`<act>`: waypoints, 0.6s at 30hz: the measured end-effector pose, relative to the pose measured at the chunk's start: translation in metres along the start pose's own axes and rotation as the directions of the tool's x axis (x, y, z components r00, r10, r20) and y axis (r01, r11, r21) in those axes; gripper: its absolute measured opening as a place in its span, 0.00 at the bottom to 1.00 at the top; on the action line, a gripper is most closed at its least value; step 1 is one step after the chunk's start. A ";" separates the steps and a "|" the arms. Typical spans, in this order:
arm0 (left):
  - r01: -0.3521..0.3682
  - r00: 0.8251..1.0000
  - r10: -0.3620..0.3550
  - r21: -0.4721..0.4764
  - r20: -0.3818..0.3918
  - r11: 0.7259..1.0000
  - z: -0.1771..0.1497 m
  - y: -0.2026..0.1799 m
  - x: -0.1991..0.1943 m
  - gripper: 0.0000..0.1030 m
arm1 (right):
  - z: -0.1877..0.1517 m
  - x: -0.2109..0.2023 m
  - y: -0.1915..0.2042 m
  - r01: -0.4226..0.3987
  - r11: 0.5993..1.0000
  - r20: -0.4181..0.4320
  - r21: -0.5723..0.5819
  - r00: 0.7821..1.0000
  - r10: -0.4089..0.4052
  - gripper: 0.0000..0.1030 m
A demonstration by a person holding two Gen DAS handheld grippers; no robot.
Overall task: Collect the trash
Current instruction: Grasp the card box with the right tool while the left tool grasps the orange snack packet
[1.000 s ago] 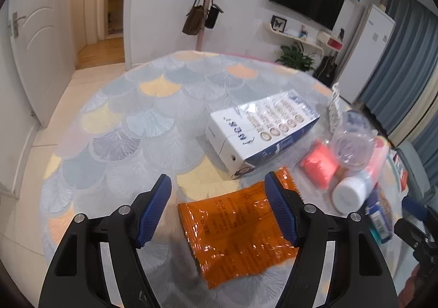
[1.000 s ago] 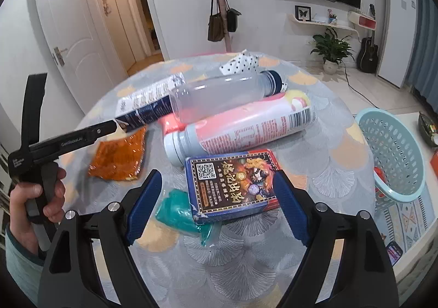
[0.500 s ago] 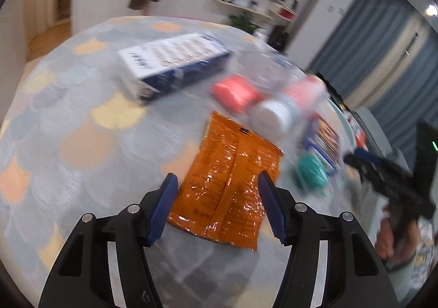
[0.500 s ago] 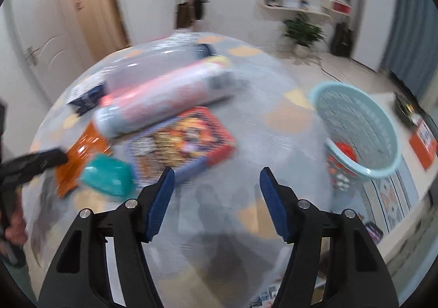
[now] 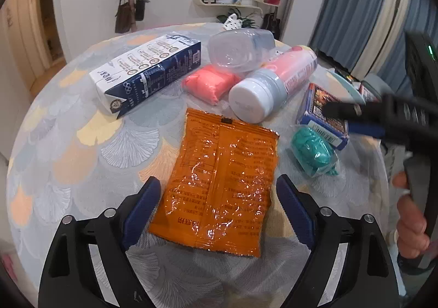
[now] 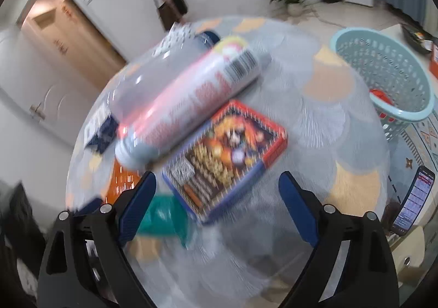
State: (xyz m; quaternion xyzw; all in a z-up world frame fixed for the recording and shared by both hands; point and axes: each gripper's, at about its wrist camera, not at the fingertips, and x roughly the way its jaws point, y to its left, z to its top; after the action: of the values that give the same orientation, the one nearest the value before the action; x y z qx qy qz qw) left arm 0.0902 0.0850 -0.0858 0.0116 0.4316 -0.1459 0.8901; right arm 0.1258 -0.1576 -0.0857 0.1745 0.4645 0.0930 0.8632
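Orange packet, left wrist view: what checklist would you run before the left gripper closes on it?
1. Left gripper open: ok.
2. Orange packet between the fingers: ok, its near end lies between them.
3. Packet free of neighbours: ok, apart from the white-capped bottle and the teal pouch.
4. Fingers down at table level: cannot tell.
5. Right gripper out of the way: ok, open over the printed box.
6. Teal basket ready: ok, beside the table.
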 end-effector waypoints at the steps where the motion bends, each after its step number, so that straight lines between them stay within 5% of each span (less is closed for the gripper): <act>1: -0.004 1.000 0.004 0.005 0.000 1.000 0.000 0.000 0.000 0.82 | 0.002 0.001 0.002 0.007 1.000 -0.001 0.008 1.000 -0.007 0.85; 12: -0.101 0.995 0.101 0.064 0.005 0.993 0.003 -0.022 0.008 0.76 | 0.002 0.023 0.033 0.212 0.976 0.038 -0.053 0.977 -0.210 0.80; 18: -0.086 0.996 0.084 0.039 0.029 0.996 0.002 -0.018 0.001 0.59 | -0.001 0.010 0.019 0.154 0.983 0.028 -0.104 0.988 -0.152 0.68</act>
State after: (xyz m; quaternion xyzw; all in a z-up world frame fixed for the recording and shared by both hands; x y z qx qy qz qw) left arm 0.0881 0.0675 -0.0835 0.0456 0.4154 -0.1166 0.9010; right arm 0.1303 -0.1365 -0.0867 0.0930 0.4624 0.0492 0.8804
